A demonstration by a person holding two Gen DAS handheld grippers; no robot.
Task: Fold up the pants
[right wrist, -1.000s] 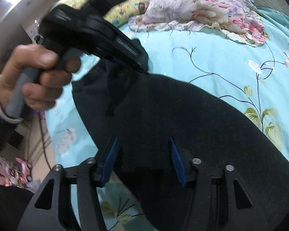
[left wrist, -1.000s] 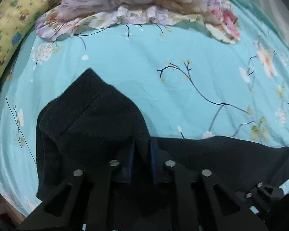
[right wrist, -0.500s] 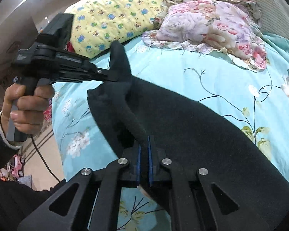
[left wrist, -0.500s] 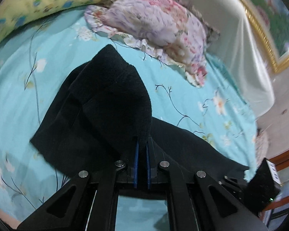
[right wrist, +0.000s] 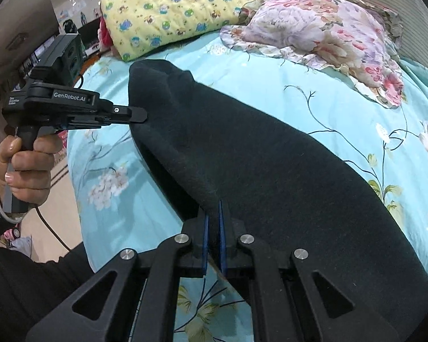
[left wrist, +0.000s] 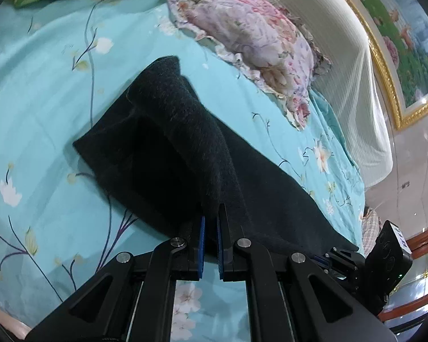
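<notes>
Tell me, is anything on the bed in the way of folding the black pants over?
Nothing visible. Both the left gripper and right gripper already pinch the black pants; the floral pillow lies well beyond.

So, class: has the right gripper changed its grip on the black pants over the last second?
Yes. The right gripper, open astride the black pants a second ago, is now shut on their edge, lifted above the blue bedsheet.

Both grippers (right wrist: 212,216) (right wrist: 139,114) pinch black pants (right wrist: 271,171) above bed (right wrist: 342,99)
</notes>
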